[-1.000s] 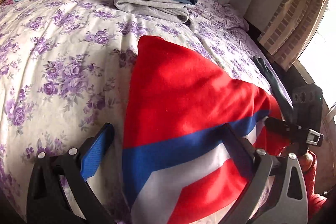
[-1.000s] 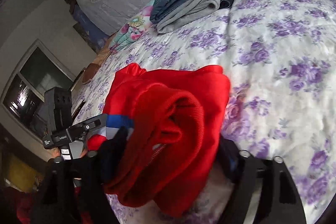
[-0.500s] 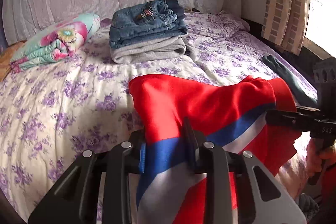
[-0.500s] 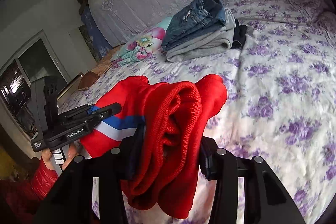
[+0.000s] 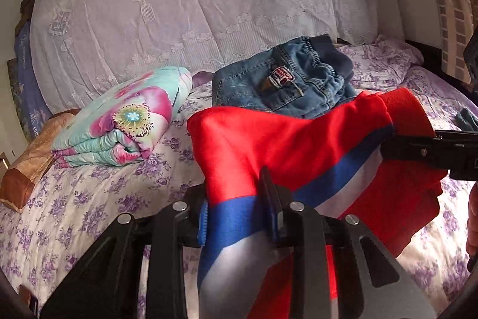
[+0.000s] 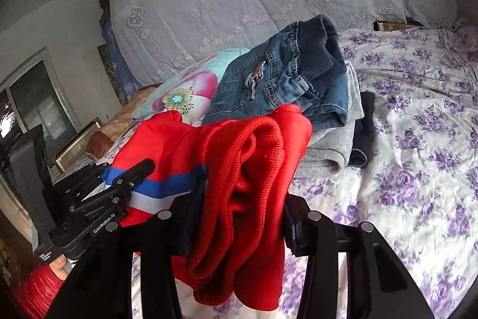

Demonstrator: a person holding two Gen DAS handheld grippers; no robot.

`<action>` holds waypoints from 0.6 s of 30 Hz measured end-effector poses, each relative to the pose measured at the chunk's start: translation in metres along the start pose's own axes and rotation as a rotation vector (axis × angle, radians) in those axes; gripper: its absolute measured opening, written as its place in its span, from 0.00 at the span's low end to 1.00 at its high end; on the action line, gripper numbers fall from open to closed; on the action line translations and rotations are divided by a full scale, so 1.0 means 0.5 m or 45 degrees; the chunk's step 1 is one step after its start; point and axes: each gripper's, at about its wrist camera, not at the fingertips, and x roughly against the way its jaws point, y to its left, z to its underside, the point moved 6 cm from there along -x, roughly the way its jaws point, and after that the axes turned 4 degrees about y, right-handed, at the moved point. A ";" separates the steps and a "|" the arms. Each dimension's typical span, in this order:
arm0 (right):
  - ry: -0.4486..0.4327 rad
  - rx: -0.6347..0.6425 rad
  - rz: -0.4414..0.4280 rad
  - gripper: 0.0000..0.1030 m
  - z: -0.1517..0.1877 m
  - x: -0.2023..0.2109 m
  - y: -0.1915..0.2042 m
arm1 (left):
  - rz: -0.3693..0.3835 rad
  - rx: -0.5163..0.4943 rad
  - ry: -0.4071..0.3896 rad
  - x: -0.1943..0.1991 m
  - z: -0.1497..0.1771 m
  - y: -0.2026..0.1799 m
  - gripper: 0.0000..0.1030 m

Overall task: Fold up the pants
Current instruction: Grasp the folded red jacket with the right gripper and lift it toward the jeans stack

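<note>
1. Left wrist view: the left gripper [image 5: 239, 208] has its two black fingers pinched on the red pants [image 5: 298, 151], gripping a smooth, slightly shiny stretch of cloth where a blue band and a white band cross the red. The fabric hangs in a soft sheet below the pads and is held above the bed [image 5: 89, 199], spanning across to the right gripper [image 5: 388, 150], whose dark fingers come in from the right edge and clamp the other end near a ribbed cuff.

2. Still in that view, the bed is covered with a thin white sheet printed with purple flowers, lightly wrinkled. Behind the pants lies a folded pair of jeans [image 5: 286, 82], stiff denim with a stitched patch and gathered waistband. To the left sits a puffy folded quilt [image 5: 125, 118] in mint and pink with a big flower print. A pale lace-embroidered cover [image 5: 194, 5] drapes the headboard.

3. Right wrist view: the right gripper [image 6: 239, 217] is closed on a thick bunch of the red pants [image 6: 254, 169], the coarse ribbed knit folded into several bulging loops between the pads and drooping below them. The left gripper [image 6: 140, 172] holds the striped end at the left, with a red sleeve below it.

4. Beyond, the jeans [image 6: 277, 79] top a stack over a soft grey garment [image 6: 334, 145] and a dark one [image 6: 363, 127], all resting on the flowered bed [image 6: 418, 139].
</note>
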 end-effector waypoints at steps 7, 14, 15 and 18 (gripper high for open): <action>0.060 -0.043 0.016 0.45 0.007 -0.108 -0.065 | -0.007 0.037 0.048 -0.109 0.019 -0.001 0.27; 0.073 -0.090 -0.020 0.47 0.024 -0.137 -0.090 | 0.013 -0.004 0.074 -0.136 0.039 -0.008 0.27; 0.071 -0.094 -0.022 0.47 0.026 -0.136 -0.090 | 0.024 0.006 0.078 -0.137 0.039 -0.006 0.27; 0.062 -0.125 -0.044 0.46 0.025 -0.129 -0.090 | 0.040 0.034 0.072 -0.133 0.037 0.000 0.27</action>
